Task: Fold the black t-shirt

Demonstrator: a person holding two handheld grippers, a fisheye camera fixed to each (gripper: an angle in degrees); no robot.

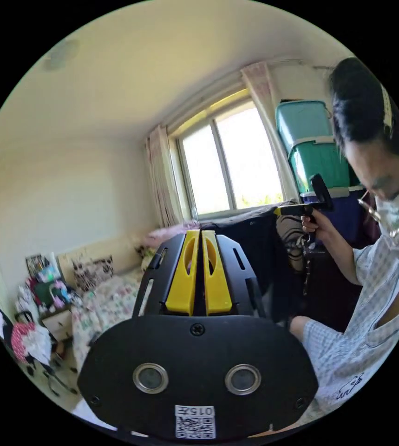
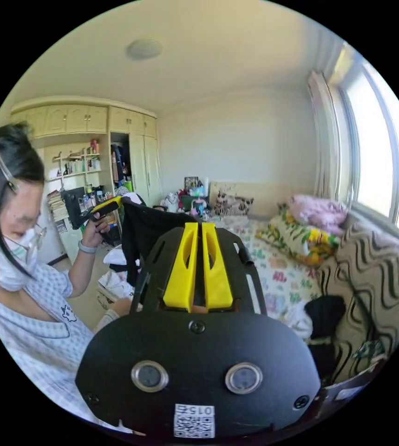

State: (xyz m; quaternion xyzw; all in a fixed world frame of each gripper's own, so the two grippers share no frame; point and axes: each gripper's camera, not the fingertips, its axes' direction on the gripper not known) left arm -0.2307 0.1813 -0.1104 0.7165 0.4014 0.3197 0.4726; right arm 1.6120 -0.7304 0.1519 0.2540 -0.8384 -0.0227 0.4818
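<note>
Shirt [image 1: 255, 246] up in the air, black and stretched between both grippers above the bed [image 2: 278, 265]. Left gripper [image 1: 201, 232] has its yellow fingers [image 1: 185, 274] clenched, cloth at the tips. Right gripper [image 2: 198, 227] is likewise closed on the hem. Person [image 2: 27, 297] in a checked top stands beside the bed, window [image 1: 232, 162] bright behind.

Black cotton t-shirt [image 2: 146, 232] hangs btwn both grippers, above floral-sheeted bed [image 2: 273, 274]; folded patterned quilts [image 2: 308, 237] on bed by window [image 2: 376, 162].
</note>
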